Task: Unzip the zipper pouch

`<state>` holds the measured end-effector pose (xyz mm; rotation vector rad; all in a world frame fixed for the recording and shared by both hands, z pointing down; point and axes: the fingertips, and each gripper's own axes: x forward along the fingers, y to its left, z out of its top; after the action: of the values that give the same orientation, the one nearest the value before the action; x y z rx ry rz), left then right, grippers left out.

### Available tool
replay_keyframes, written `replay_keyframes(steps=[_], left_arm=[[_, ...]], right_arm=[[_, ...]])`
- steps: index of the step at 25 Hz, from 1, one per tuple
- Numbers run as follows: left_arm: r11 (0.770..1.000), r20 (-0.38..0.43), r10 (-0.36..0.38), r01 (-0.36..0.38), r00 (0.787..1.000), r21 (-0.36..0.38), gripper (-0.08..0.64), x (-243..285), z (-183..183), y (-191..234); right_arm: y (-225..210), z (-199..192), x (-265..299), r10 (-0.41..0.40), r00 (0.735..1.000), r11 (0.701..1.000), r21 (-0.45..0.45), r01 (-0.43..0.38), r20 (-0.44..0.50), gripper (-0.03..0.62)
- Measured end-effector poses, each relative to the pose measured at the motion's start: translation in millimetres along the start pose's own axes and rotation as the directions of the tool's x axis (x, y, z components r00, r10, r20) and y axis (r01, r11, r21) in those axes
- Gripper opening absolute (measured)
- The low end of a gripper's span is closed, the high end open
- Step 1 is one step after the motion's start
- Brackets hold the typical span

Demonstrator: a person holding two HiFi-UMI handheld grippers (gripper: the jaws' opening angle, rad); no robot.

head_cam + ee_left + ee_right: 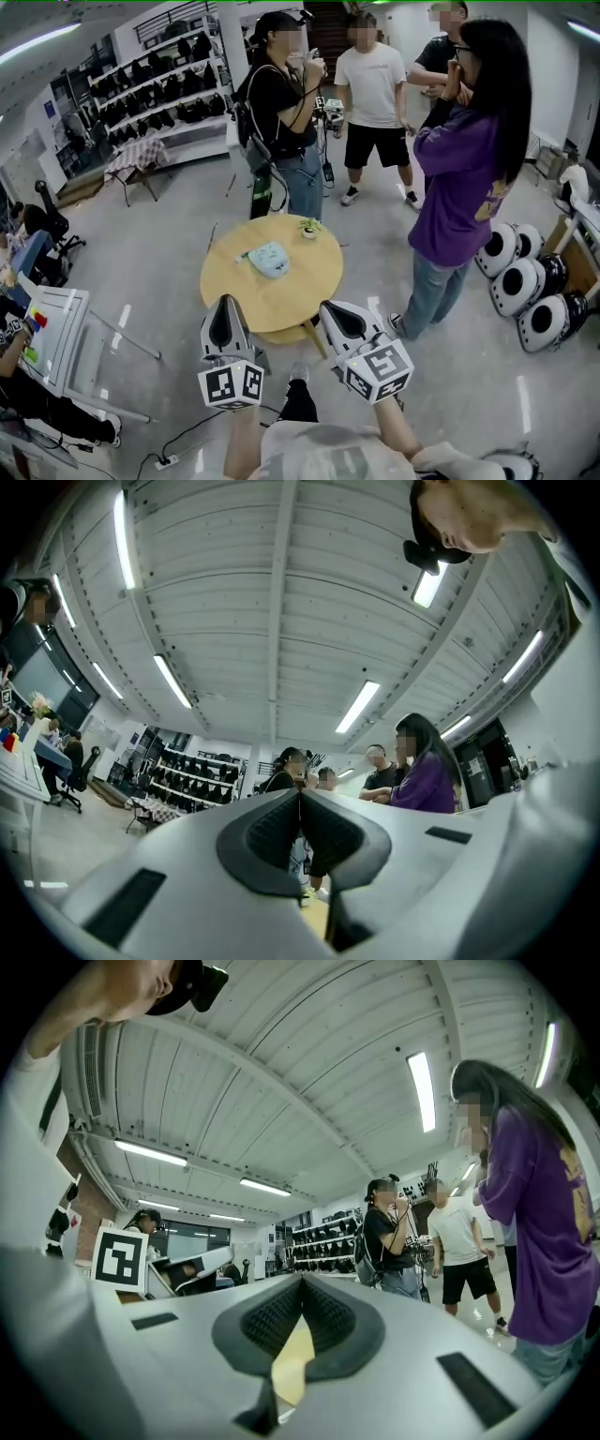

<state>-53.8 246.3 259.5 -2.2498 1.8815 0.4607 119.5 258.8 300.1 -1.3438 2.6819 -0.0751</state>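
Nearest the camera, the left gripper (225, 302) and right gripper (326, 307) hover at the near edge of the round table (309, 281), jaws pressed together, empty. Beyond, the pale zipper pouch (269, 259) lies untouched mid-table. Approach seems in hand; next both must open, one pinning the pouch, one pinching the pull.

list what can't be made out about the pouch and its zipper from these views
- Head view: the zipper pouch on the table is too small; zipper state and pull are unreadable.
- Left gripper view: pouch hidden behind the left gripper itself.
- Right gripper view: same, behind the right gripper; only a table sliver shows.
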Motion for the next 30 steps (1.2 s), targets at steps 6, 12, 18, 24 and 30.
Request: replay_keyframes(steps=[6,12,18,24,30], left_arm=[[1.0,-0.015,-0.011,0.01,1.0,-0.007,0.028,67.2,-17.4,24.6],[0.999,-0.019,-0.043,0.043,0.999,0.003,0.028,149.2,-37.9,67.9],[0.996,-0.025,-0.091,0.091,0.996,0.001,0.028,232.7,-53.3,114.7],[0.994,-0.042,-0.111,0.11,0.993,-0.019,0.028,292.1,-89.1,148.1],[0.995,-0.094,-0.093,0.091,0.991,-0.035,0.028,323.3,-123.3,154.7]], right_arm=[[-24.2,8.1,68.9,0.001,0.999,1.0,-0.024,-0.001,-0.04,0.029],[-57.3,6.9,165.9,-0.041,0.998,0.999,-0.025,0.04,-0.043,0.029],[-82.7,19.1,268.3,-0.085,0.996,0.995,-0.049,0.083,-0.025,0.029],[-104.6,7.1,341.6,-0.104,0.994,0.991,-0.091,0.1,-0.045,0.029],[-130.0,-9.7,376.2,-0.105,0.992,0.991,-0.087,0.098,-0.075,0.029]])
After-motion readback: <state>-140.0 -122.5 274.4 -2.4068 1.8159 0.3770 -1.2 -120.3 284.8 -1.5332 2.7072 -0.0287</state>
